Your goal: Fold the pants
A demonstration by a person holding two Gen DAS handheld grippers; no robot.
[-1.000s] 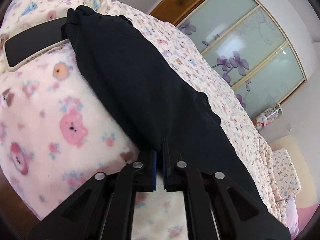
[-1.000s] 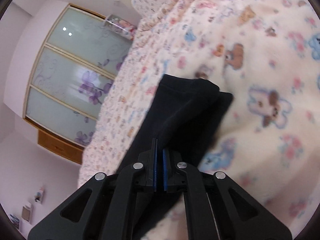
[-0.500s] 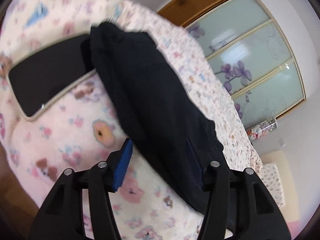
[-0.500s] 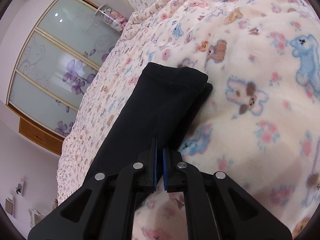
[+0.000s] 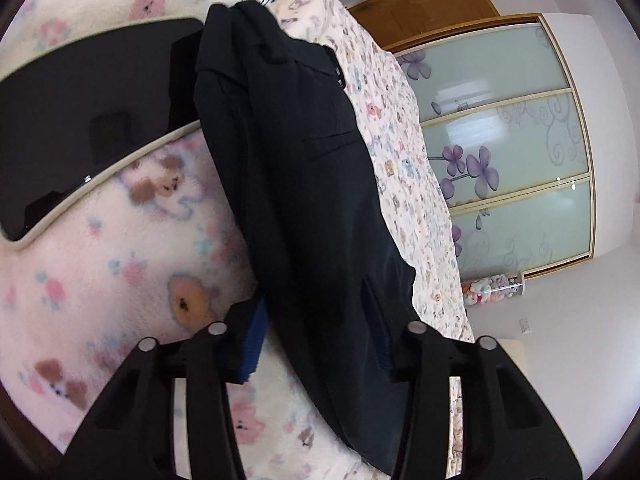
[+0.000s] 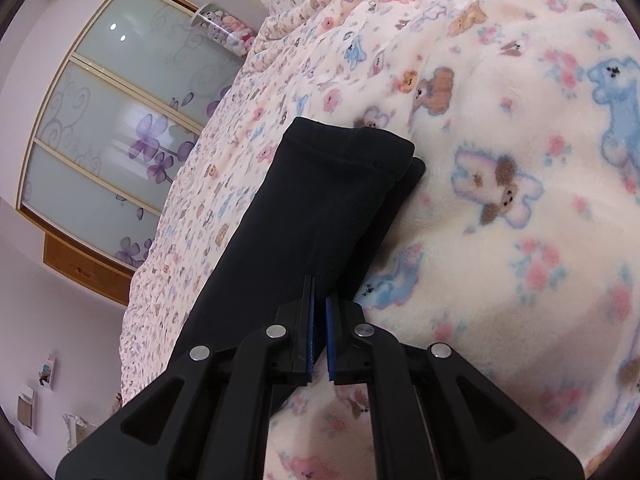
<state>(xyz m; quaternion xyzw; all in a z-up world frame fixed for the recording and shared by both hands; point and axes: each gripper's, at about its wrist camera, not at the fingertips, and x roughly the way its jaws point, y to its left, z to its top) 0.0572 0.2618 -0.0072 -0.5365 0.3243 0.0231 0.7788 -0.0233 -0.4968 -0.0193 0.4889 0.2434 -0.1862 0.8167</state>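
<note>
Since a second ago the left gripper (image 5: 320, 334) has let go of the pants (image 5: 304, 184), slid sideways along the bed (image 5: 132, 248) and rolled a little; its jaws, which were pinched on the dark cloth, now stand apart and are closing again, with the thigh part of the pants lying between the blue pads, which do not press on it. The right gripper (image 6: 319, 338) has kept its place, jaws all but together with a thin fold of the leg cloth nipped between them, near the cuffs (image 6: 352, 152).

One pair of pants lies stretched along the bed on a fleecy animal-print blanket (image 6: 500, 280), waistband at the far end in the left wrist view, its top overlapping the edge of a dark tablet (image 5: 80, 120).

The cloth looks soft, limp and light. It should drape and sag wherever it is unsupported, and two layers may slide on each other. A good hold would likely be a pinch through both layers at an edge or seam near the waistband or hems.

Counted: one pair of pants, two stacked cuffs, one tablet, two grippers.
</note>
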